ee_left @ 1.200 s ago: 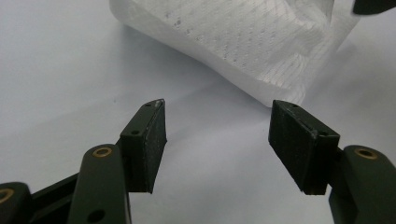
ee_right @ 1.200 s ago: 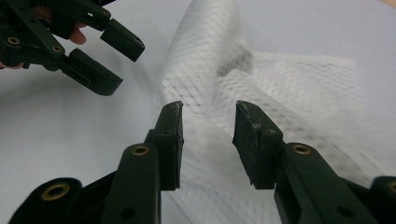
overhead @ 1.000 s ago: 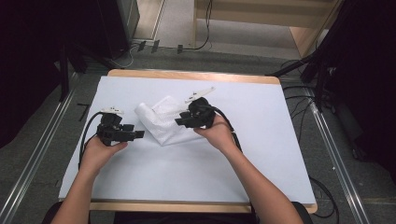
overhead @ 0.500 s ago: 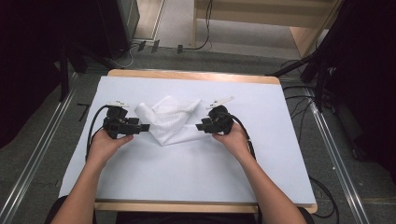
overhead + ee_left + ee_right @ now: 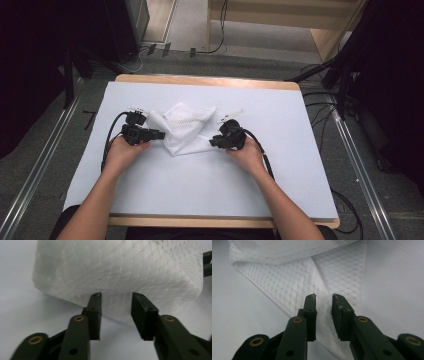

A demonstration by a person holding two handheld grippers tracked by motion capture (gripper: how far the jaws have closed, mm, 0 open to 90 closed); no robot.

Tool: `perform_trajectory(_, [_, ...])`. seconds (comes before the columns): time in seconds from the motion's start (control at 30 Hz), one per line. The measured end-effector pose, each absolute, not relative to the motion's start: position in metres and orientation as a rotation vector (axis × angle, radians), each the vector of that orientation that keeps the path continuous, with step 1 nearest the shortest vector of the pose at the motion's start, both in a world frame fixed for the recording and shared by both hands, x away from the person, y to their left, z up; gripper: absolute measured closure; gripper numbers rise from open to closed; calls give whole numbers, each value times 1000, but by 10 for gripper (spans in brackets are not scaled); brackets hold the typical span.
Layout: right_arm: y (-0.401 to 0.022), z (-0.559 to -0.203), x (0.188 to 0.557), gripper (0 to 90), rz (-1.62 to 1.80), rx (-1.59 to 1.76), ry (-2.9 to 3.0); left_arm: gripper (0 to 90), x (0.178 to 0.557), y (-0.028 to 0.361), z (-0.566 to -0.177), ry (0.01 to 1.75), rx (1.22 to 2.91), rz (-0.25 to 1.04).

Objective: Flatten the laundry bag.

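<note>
Two grippers sit low over the white table cover [image 5: 210,185], one at each side of a crumpled white mesh cloth [image 5: 184,127] that lies a little left of the table's middle.

At your left, the left gripper [image 5: 159,134] points toward the cloth's left edge. In the left gripper view its jaws have just been closing, yet they stand apart, with a rolled, puffy fold of the cloth [image 5: 117,272] lying against their tips; the pads do not press on it. The fabric there looks soft and finely woven, with faint rows of dots.

In the middle, the cloth is a rumpled heap with folded flaps, roughly a wedge in the high view, its long axis running from upper left toward lower right, and a narrow corner pointing toward your right hand.

At your right, the right gripper [image 5: 214,142] meets that corner. In the right gripper view the cloth [image 5: 317,277] shows a diamond grid pattern on thin, translucent weave, with a crease running toward the jaws. Those jaws have just been closing too; a narrow gap remains between them, with fabric lying under and between the tips, not clamped.
</note>
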State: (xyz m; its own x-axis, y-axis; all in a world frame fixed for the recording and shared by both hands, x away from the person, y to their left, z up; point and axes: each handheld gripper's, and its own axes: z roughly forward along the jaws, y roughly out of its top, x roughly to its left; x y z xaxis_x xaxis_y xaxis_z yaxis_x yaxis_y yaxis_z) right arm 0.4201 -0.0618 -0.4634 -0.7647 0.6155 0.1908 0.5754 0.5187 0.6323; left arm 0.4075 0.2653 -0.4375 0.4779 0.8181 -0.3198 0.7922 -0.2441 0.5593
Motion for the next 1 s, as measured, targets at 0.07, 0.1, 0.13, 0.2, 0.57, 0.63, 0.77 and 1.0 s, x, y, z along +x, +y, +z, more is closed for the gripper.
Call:
perform_trajectory(0.07, [-61,-464,419,830,1079,1049,2694,763,407,263,-437,1313,2064,51])
perform_trajectory(0.1, [-60,-464,418,882,1069,1031,2698,813,407,262,-437,1300,2073,47])
perform_trajectory(0.13, [-59,-463,418,892,1062,1032,2698,833,407,261,-437,1298,2074,48])
perform_trajectory(0.2, [-59,-463,417,900,1058,1015,2703,894,406,262,-437,1286,2082,53])
perform_trajectory(0.57, [-77,-457,422,900,1049,1057,2684,865,400,279,-422,1289,2001,84])
perform_trajectory(0.63, [-79,-456,424,900,1036,1050,2673,853,399,282,-420,1292,1995,86])
perform_trajectory(0.77, [-88,-454,429,900,1032,1076,2646,805,397,293,-412,1292,1955,108])
perform_trajectory(1.0, [-116,-455,442,900,1009,1172,2574,651,394,288,-402,1230,1938,111])
